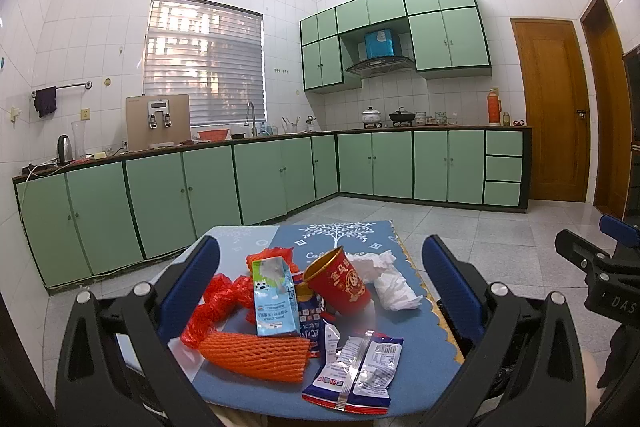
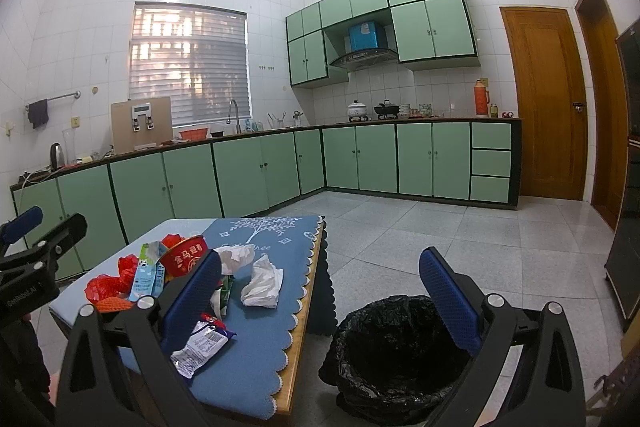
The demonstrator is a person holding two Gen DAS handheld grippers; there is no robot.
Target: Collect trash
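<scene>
Left gripper (image 1: 320, 291): jaws wide apart, empty. Ahead between its fingers, on the worktop (image 1: 416, 339): milk carton (image 1: 273, 297), red cup (image 1: 343, 281), orange foam net (image 1: 256, 355), crumpled tissues (image 1: 390, 281), snack wrapper (image 1: 358, 367).

Right gripper (image 2: 320, 291): wide apart, empty; black-lined bin (image 2: 394, 351) just ahead on the floor.

one red cup (image 1: 340, 281), two tissues (image 1: 394, 287) – one bin (image 2: 394, 355)

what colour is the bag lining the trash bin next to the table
Black. The bin liner is glossy black plastic, clearest in the right wrist view, on the floor beside the table.
</scene>
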